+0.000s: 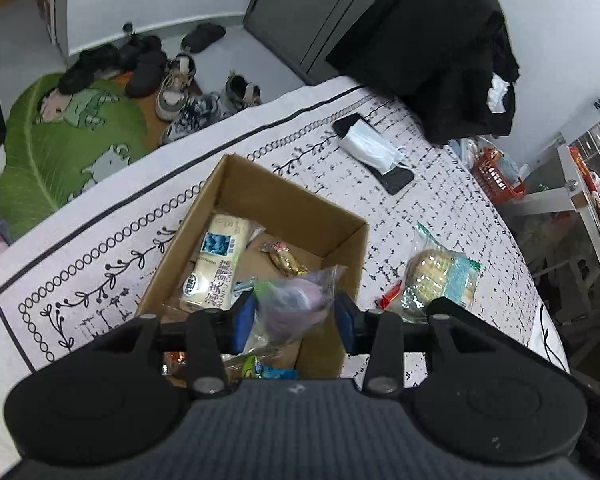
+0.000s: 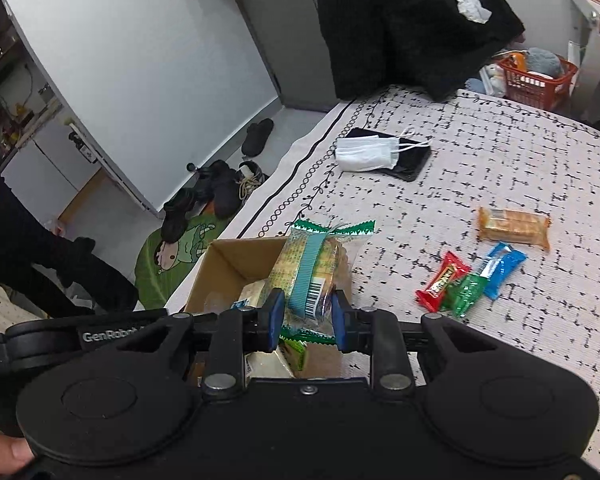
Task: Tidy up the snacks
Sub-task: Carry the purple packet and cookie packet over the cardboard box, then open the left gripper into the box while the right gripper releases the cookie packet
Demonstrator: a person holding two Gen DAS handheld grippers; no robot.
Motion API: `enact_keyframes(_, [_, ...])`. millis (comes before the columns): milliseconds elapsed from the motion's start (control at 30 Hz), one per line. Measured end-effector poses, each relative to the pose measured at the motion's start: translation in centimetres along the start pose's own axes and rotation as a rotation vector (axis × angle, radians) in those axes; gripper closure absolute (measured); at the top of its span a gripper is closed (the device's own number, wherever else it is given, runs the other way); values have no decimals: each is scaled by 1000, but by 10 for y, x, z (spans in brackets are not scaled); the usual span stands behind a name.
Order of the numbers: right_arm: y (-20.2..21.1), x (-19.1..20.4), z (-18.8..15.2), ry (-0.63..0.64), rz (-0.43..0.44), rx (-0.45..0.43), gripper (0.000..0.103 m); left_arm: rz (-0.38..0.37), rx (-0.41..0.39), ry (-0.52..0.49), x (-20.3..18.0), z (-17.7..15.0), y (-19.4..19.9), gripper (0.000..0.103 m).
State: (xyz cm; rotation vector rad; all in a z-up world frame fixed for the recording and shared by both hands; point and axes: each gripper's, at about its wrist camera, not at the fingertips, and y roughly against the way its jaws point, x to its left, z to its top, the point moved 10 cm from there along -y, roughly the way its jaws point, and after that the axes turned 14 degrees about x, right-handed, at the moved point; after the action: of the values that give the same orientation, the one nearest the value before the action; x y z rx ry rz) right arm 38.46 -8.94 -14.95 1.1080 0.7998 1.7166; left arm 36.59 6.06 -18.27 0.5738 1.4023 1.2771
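Underneath, a patterned white tablecloth (image 2: pixel 500 152) bears a cardboard box (image 1: pixel 284 200).

Both cameras rode just behind their tongs, looking steeply down at the table (image 1: pixel 440 200) from close above. The left view faced the open cardboard box (image 1: pixel 260 232), filling mid-frame, with shoes (image 1: pixel 180 92) on the floor at upper left. The right view stood beside it, the box (image 2: pixel 228 268) at lower centre. Both shared the box, the face mask (image 1: pixel 370 146) on the phone (image 2: pixel 408 160), and the black coat (image 2: pixel 412 20).
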Motion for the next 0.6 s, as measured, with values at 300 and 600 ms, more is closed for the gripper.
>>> enact_keyframes(300, [-23, 22, 13, 25, 11, 31, 78, 40, -13, 39, 29, 22, 6, 48])
enact_keyframes(600, [-29, 42, 27, 42, 43, 23, 67, 104, -48, 61, 52, 36, 24, 29])
